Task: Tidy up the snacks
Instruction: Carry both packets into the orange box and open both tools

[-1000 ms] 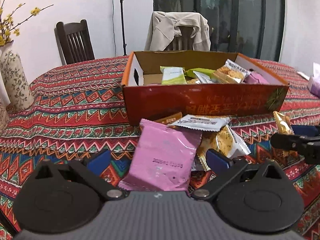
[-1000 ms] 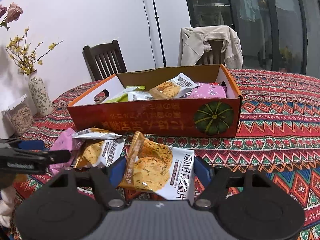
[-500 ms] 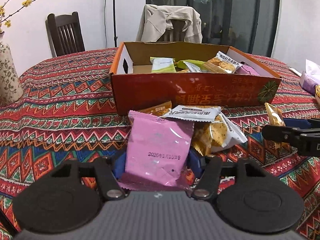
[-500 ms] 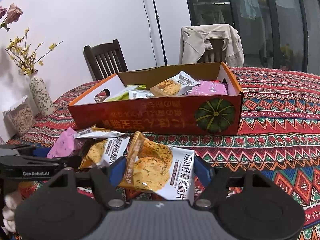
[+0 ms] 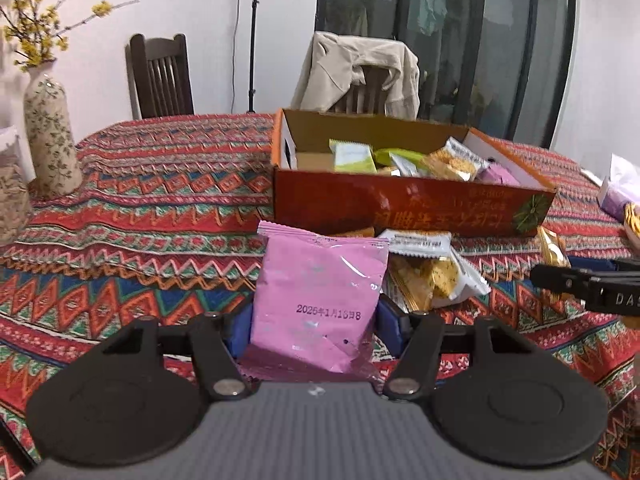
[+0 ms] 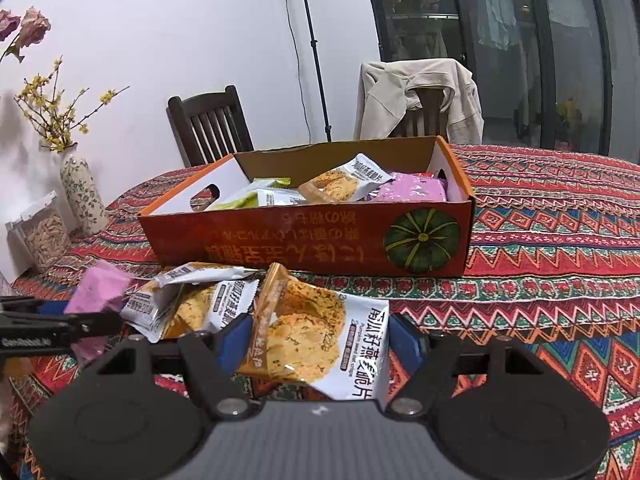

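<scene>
An open orange cardboard box (image 5: 408, 208) with a pumpkin print (image 6: 420, 240) stands mid-table and holds several snack packets. My left gripper (image 5: 314, 328) is shut on a pink snack packet (image 5: 320, 296) and holds it upright, lifted in front of the box. My right gripper (image 6: 322, 344) is shut on a white-and-orange oat crisp packet (image 6: 320, 332), tilted. Two more crisp packets (image 6: 188, 300) lie on the cloth between the grippers and the box. The left gripper with the pink packet (image 6: 100, 288) shows at the left of the right wrist view.
The table has a red patterned cloth (image 5: 160, 184). A flowered vase (image 5: 50, 128) and a clear jar (image 6: 44, 232) stand at the left. Two chairs (image 6: 208, 124) stand behind, one with a beige jacket (image 6: 420, 96). A tissue pack (image 5: 620, 192) lies at the far right.
My left gripper closed on the pink packet and lifted it off the cloth, tilting it upright. My right gripper kept its hold on the oat crisp packet and hardly moved.
</scene>
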